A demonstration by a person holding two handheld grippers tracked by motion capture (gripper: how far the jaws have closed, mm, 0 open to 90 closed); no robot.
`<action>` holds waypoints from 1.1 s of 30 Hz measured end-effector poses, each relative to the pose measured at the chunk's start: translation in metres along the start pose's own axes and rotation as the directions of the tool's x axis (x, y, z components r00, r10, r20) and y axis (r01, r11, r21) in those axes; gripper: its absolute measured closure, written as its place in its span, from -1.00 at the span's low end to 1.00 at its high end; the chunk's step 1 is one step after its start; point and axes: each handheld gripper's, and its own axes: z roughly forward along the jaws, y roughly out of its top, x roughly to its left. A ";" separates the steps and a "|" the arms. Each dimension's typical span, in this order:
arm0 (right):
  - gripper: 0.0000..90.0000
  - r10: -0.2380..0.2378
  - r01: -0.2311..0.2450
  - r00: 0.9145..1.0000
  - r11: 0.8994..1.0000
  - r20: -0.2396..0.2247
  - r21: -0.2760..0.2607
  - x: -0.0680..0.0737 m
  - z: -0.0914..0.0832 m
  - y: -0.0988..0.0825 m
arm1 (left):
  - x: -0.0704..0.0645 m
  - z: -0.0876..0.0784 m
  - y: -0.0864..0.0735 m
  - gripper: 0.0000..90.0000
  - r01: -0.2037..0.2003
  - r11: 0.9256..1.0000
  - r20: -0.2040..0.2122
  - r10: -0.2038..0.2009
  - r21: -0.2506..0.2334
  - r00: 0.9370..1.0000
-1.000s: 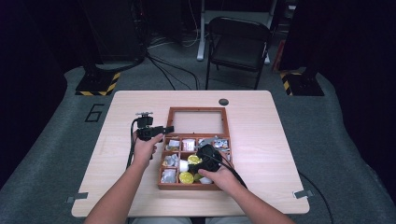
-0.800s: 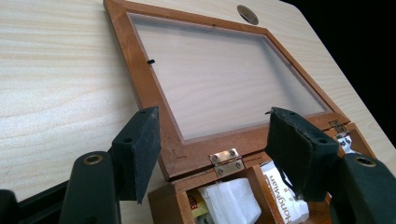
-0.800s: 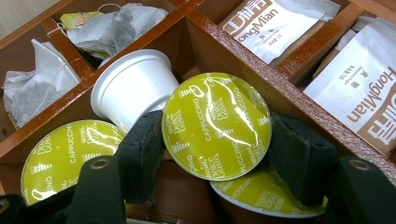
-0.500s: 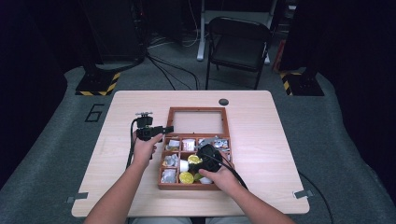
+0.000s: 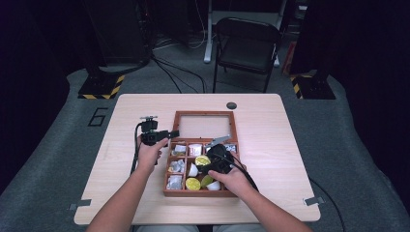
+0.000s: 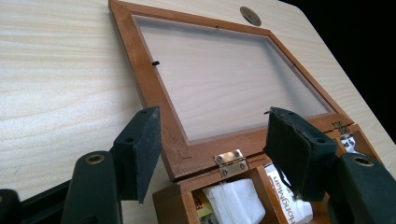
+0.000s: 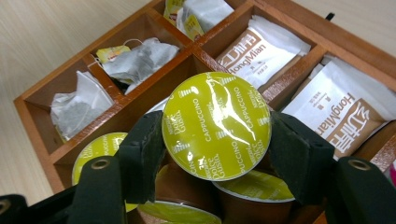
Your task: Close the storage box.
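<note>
step: lifting capsule from box | right gripper (image 7: 215, 154) pinches coffee capsule (image 7: 215, 125), frame centre | left gripper (image 6: 212, 154) spread, empty, over wooden box (image 6: 196, 158) hinge | next: raise capsule clear

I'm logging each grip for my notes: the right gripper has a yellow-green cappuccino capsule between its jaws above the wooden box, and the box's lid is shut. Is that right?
Not quite: the lid is open, laid back flat on the table behind the wooden box, as the left gripper view shows. The rest holds: the right gripper has the cappuccino capsule between its jaws.
</note>
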 end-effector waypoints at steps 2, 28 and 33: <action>-0.17 -0.016 0.016 1.000 1.000 0.006 -0.010 0.001 -0.004 0.002 | 0.001 0.000 0.000 -0.20 -0.007 1.000 0.000 0.007 0.004 1.000; -0.17 0.234 -0.207 0.939 0.970 0.252 -0.129 -0.122 -0.082 -0.026 | 0.004 0.000 0.001 -0.19 0.006 1.000 -0.005 -0.006 -0.001 1.000; -0.17 0.297 -0.265 0.908 0.953 0.296 -0.145 -0.144 -0.089 -0.041 | 0.005 -0.002 0.001 -0.19 -0.003 1.000 -0.003 0.003 -0.003 1.000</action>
